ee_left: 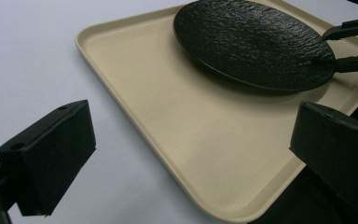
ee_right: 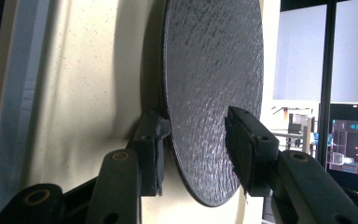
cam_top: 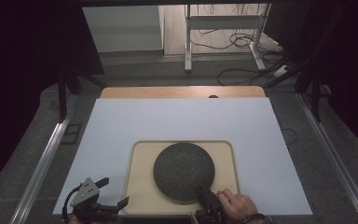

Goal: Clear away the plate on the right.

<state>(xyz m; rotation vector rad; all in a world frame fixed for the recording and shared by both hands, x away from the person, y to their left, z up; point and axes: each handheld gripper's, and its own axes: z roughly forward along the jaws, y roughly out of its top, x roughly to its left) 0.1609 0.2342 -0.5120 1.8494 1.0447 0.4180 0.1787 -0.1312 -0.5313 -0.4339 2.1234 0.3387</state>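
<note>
The dark plate (cam_top: 184,171) lies on the beige tray (cam_top: 140,186), low in the frame's centre. The right gripper (cam_top: 204,199) straddles its near rim with parted jaws, apparently not pressing; the left gripper (cam_top: 107,192) waits open at lower left. Placing seems done, withdrawal remains.

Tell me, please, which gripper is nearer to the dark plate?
Right. The right gripper straddles the dark plate at its rim; the left gripper hovers off the tray's corner.

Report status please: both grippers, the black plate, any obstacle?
Left gripper open, beside tray. Right gripper open, jaws straddling black plate rim, not clamped. Nothing in the way.
</note>
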